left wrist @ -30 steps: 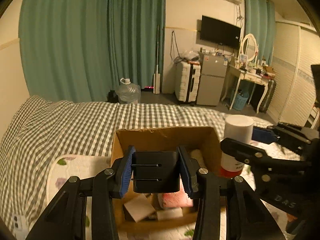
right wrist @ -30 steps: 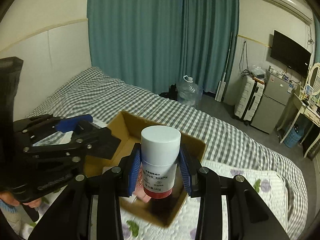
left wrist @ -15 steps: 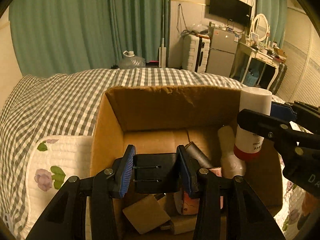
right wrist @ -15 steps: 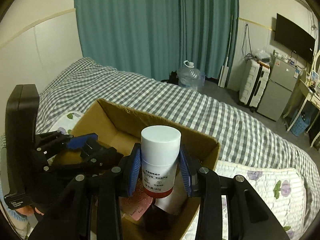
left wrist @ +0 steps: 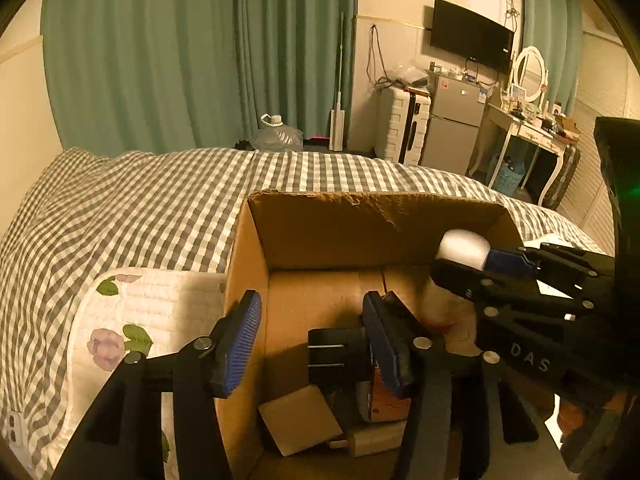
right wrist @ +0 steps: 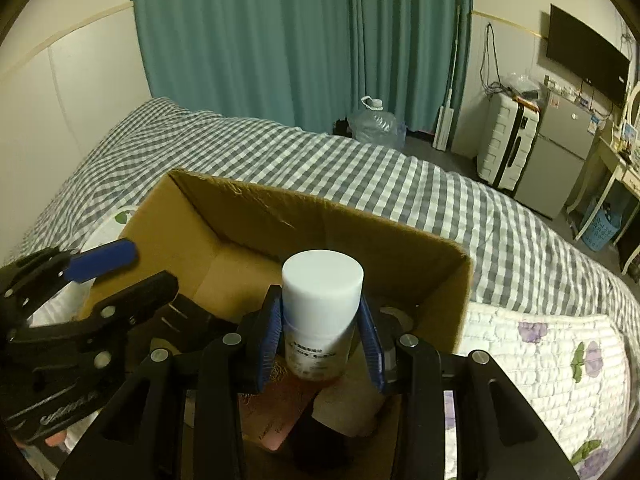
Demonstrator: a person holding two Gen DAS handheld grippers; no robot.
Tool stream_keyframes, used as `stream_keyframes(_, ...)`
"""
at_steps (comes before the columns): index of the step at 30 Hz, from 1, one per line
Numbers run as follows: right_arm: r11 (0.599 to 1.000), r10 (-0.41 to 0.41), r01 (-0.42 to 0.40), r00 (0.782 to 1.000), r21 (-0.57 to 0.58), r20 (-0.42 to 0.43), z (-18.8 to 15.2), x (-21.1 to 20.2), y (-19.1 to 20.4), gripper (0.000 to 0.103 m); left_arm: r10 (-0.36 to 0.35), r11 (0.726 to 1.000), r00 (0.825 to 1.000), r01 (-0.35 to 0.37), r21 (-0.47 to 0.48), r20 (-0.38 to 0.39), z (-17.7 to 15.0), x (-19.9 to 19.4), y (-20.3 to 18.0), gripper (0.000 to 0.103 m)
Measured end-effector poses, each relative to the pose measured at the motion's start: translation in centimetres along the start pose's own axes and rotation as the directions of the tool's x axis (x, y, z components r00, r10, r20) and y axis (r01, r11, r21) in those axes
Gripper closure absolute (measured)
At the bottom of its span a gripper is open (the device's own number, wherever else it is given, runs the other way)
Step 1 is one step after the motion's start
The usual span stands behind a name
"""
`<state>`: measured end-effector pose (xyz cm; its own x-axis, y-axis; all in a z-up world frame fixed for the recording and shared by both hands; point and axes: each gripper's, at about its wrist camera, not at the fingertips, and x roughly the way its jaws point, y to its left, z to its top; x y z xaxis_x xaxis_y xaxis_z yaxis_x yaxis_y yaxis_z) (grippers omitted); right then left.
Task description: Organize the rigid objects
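The black plug adapter lies inside the open cardboard box, its two metal prongs facing the left wrist camera; it touches the right-hand blue pad of the left gripper, while the left-hand pad stands well apart from it, out over the box's left wall, so the jaws are spread wide and grip nothing. Just below the adapter in the box lie a tan card piece and a dark reddish packet, partly hidden by the gripper fingers. The white-capped bottle stands upright between the blue pads of the right gripper; both pads sit against its sides just under the cap, though the label is blurred and I cannot tell how firmly they press. The bottle hangs low inside the box near its right wall, above a pink packet and a pale rounded item that I cannot identify. In the left wrist view the same bottle shows as a blurred white cap at the box's right side. The box rests on a white quilt with purple flowers, spread over a grey checked bedspread. Beyond the bed hang teal curtains, with a water jug on the floor and a white suitcase near the wall.
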<state>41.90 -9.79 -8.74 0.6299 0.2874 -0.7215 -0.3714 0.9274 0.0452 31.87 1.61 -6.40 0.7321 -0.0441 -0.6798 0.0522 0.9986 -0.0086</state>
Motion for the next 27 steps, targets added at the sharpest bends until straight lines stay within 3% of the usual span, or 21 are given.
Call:
stream_keyframes(3,1.000,-0.011,0.010,1.000,0.012,0.020,0.1,-0.2,-0.2,0.059,0.023,1.000,0.999,-0.023,0.014,0.032,-0.3,-0.9,-0.9,0.044)
stream_keyframes(14,0.997,-0.052,0.045,0.991,0.056,0.125,0.8,-5.7,-1.2,0.058,0.024,1.000,0.990,-0.025,0.005,0.135,-0.9,-5.1,-1.7,0.037)
stream_keyframes(19,0.997,-0.075,0.069,0.981,0.036,0.178,1.0,-10.7,0.1,0.057,-0.016,0.999,0.983,0.022,-0.030,0.183,-0.1,-9.3,-2.0,0.035)
stream_keyframes(22,0.995,-0.096,0.093,0.970,0.022,0.224,1.1,-14.6,1.1,0.047,-0.024,0.999,0.972,0.033,-0.036,0.233,0.4,-12.2,-2.2,0.033)
stream_keyframes(27,0.994,-0.107,0.105,0.941,0.024,0.321,-0.7,-21.4,2.6,0.039,-0.021,0.999,0.947,0.032,-0.029,0.320,0.4,-17.6,-2.5,0.032)
